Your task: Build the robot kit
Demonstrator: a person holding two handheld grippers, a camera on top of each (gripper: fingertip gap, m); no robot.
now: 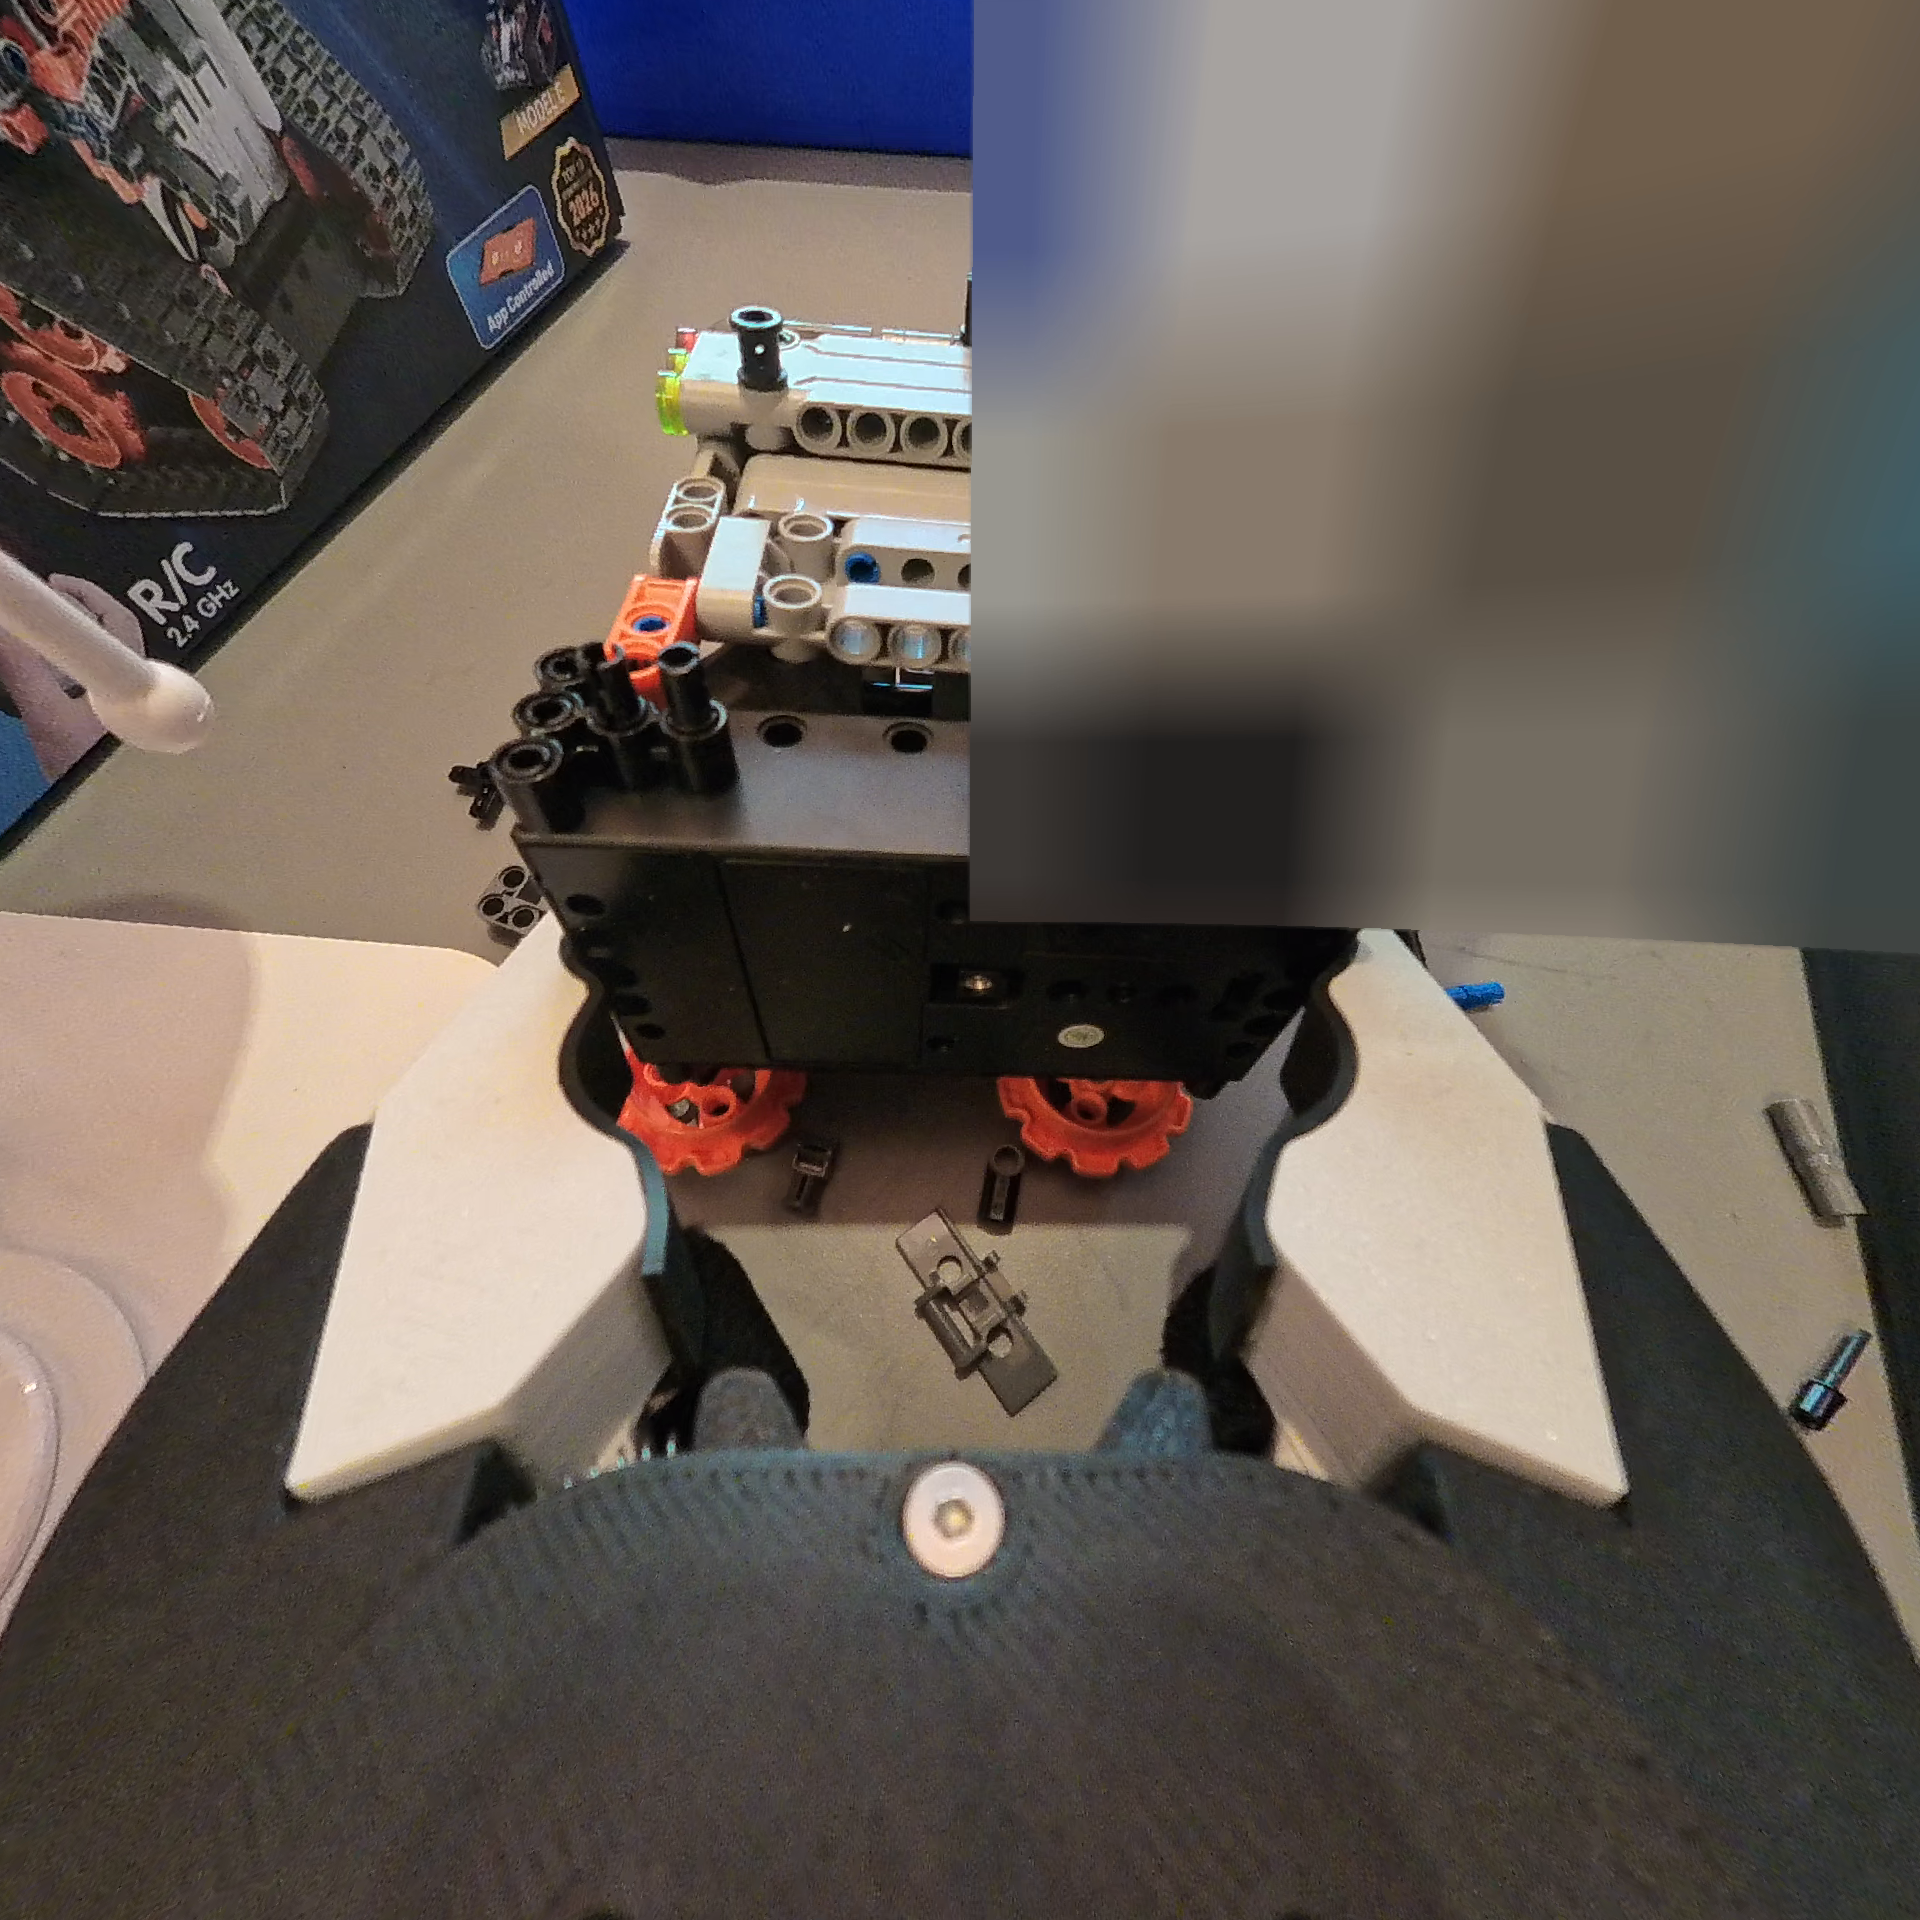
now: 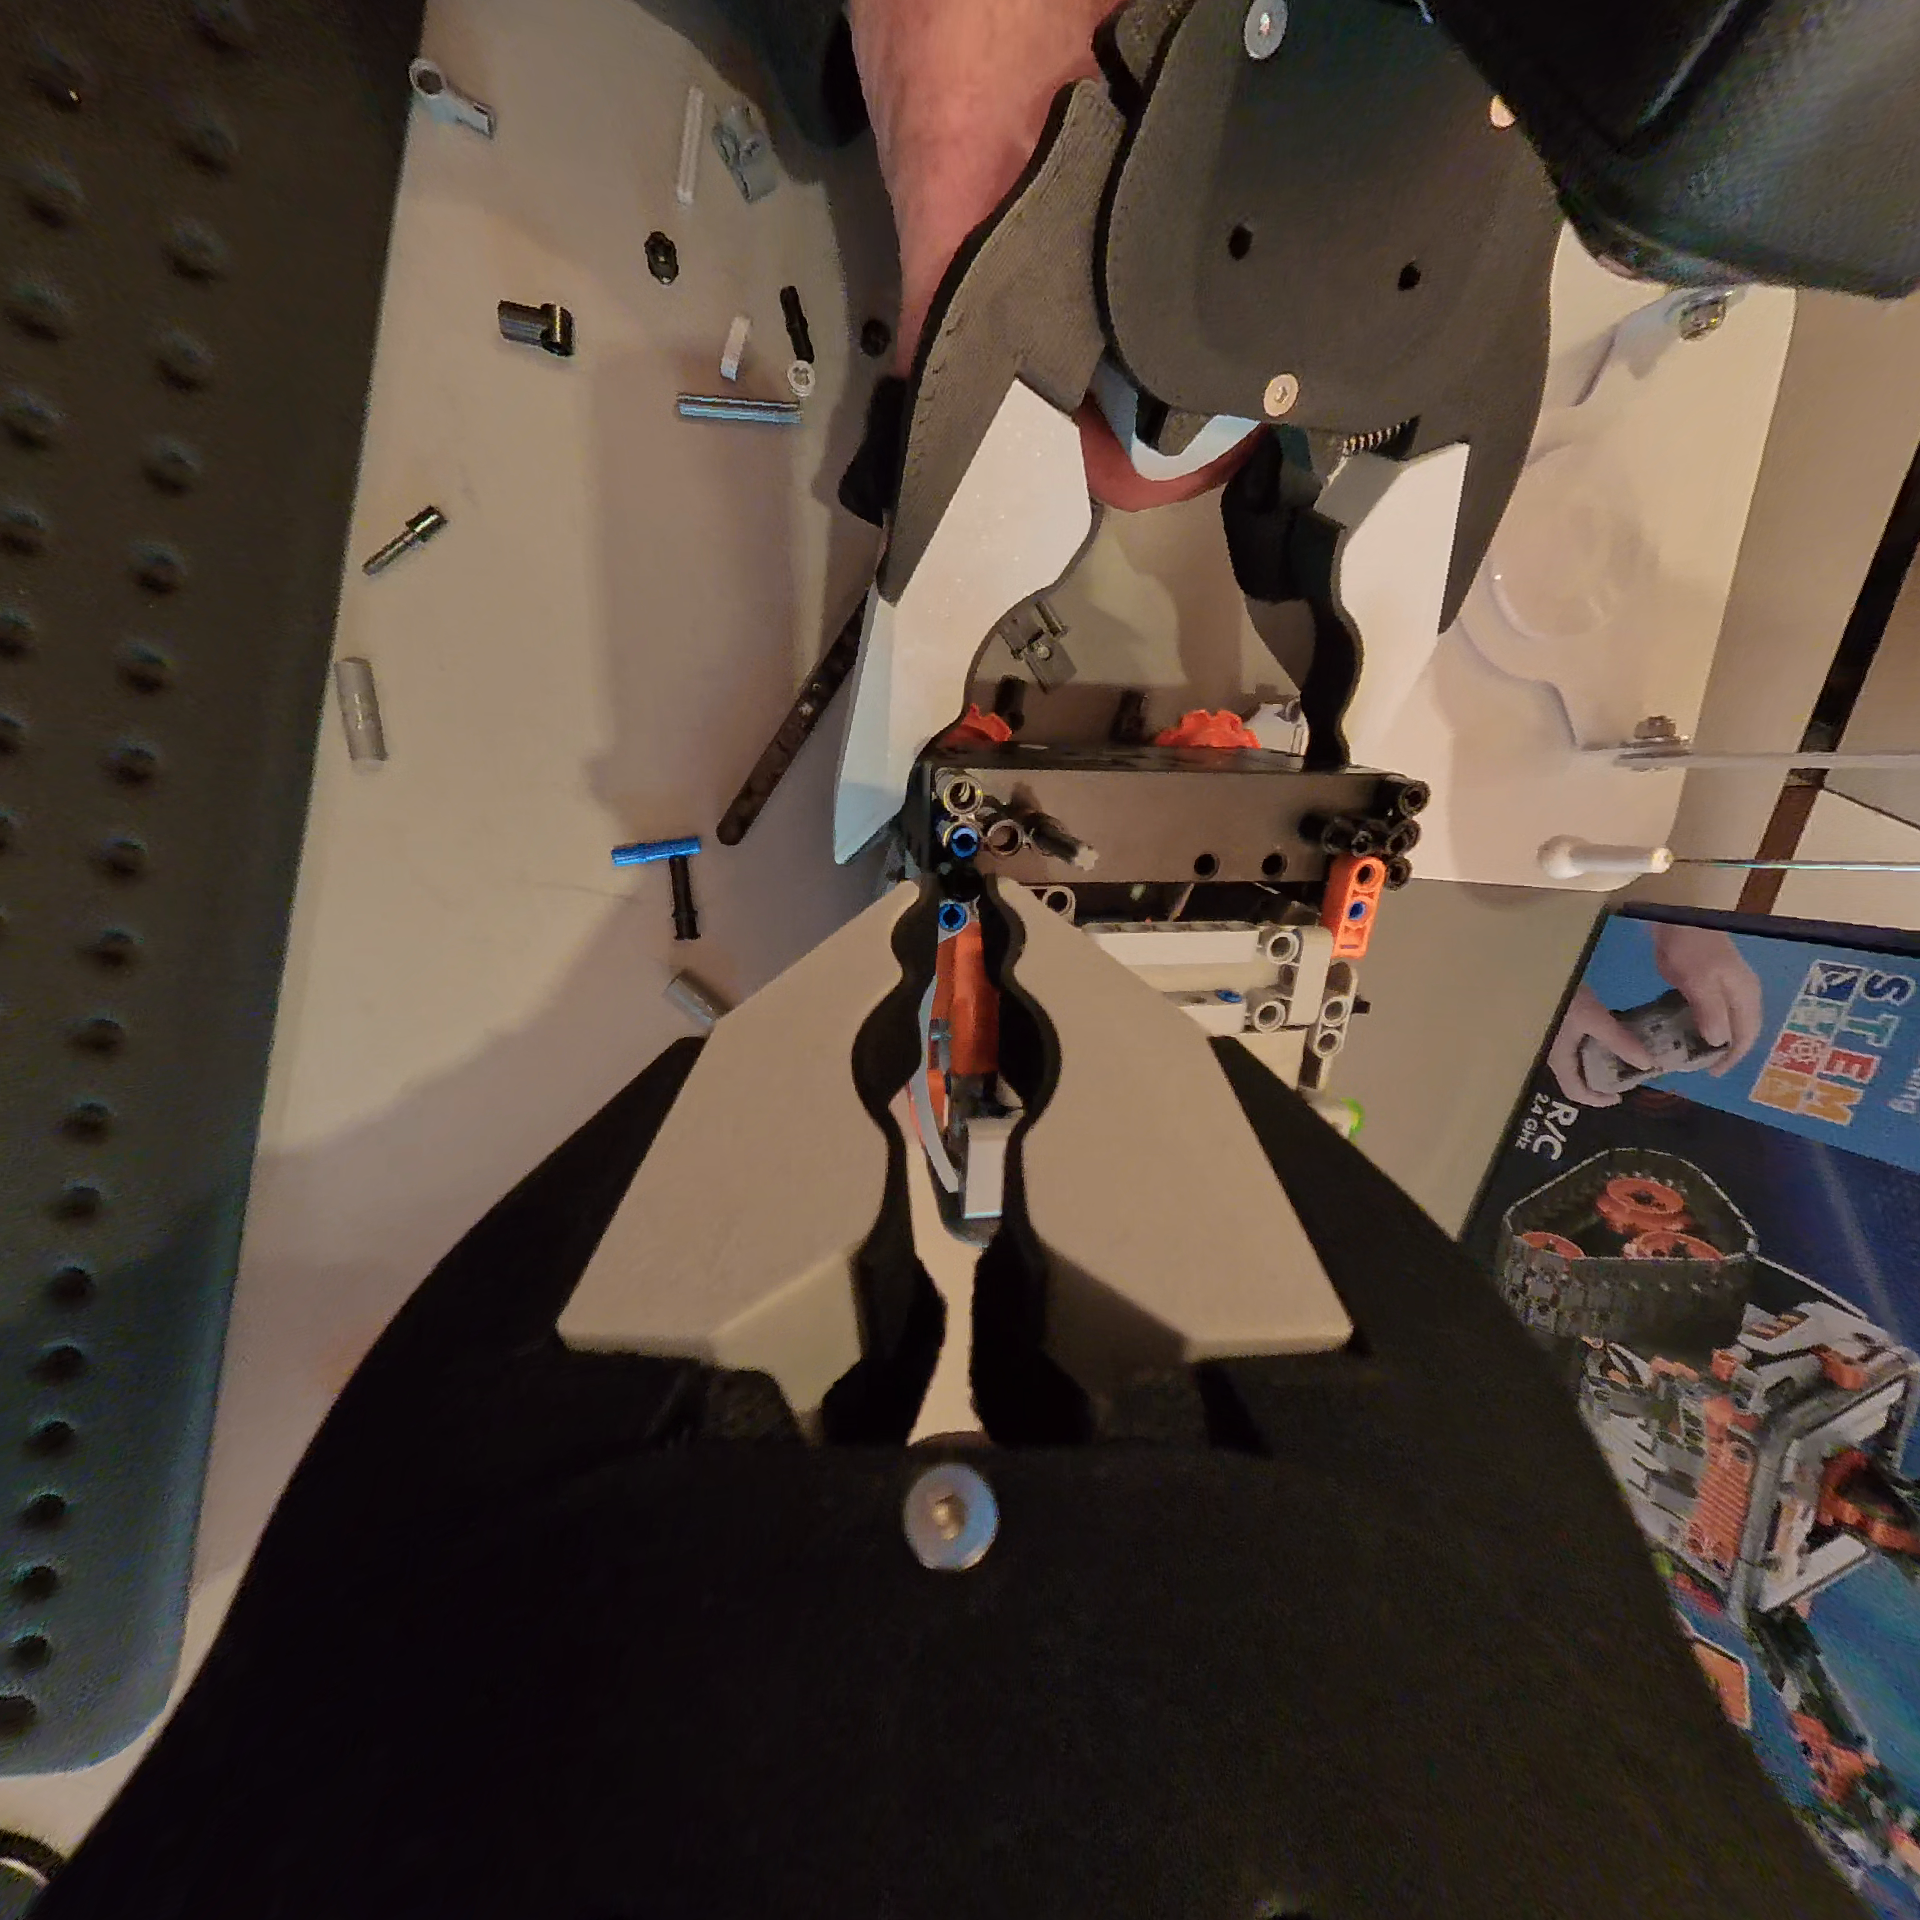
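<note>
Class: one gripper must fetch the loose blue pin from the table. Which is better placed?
Right, probably. The left gripper is clamped round the model's black block, steadying it. The right gripper only pinches the model's edge, with the blue pin nearby.

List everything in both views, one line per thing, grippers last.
Partly built brick vehicle: one, black block body, grey beams, orange toothed wheels; table centre.
Printed cardboard box: one, dark blue; beside the vehicle.
Loose small brick pins and connectors: several, black, grey, blue; scattered on the pale grey table.
Black track link piece: one; between the left gripper's fingers, on the table.
Left gripper: one, black and grey; fingers either side of the vehicle's black body.
Right gripper: one; nearly closed around the vehicle's orange part.
</note>
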